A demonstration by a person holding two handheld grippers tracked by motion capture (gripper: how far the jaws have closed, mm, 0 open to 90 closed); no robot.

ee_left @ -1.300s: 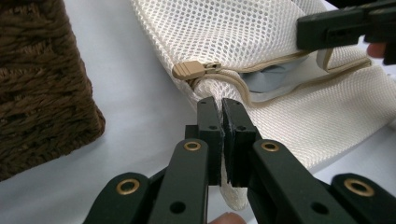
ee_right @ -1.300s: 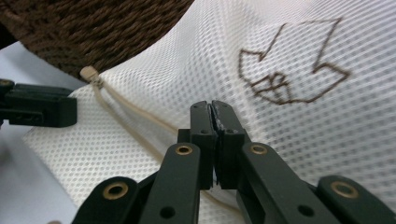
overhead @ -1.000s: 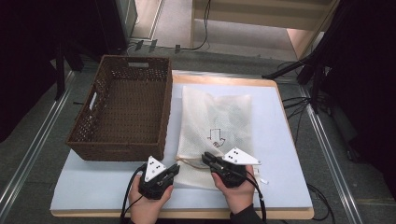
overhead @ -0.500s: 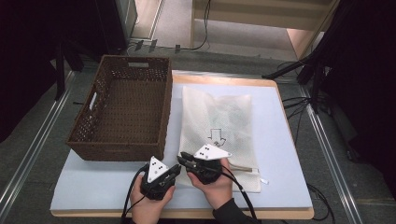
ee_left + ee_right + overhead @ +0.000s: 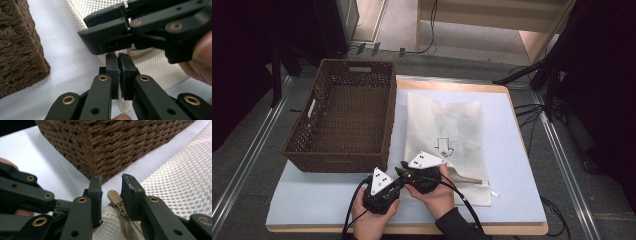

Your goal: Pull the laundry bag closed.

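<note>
A white mesh laundry bag lies flat on the counter, its zippered end toward the near edge, beside a brown wicker basket at the far left. The left gripper is clamped on the bag's near-left corner, its jaws pressed together on the mesh. The right gripper, just beside it, has just been opening its jaws; they stand apart with the tan zipper pull between them, untouched. The step in hand appears to be working the zipper while the corner is pinned. The next move likely calls for closing squarely on the small pull, then drawing it along the zipper without lifting the bag.
</note>
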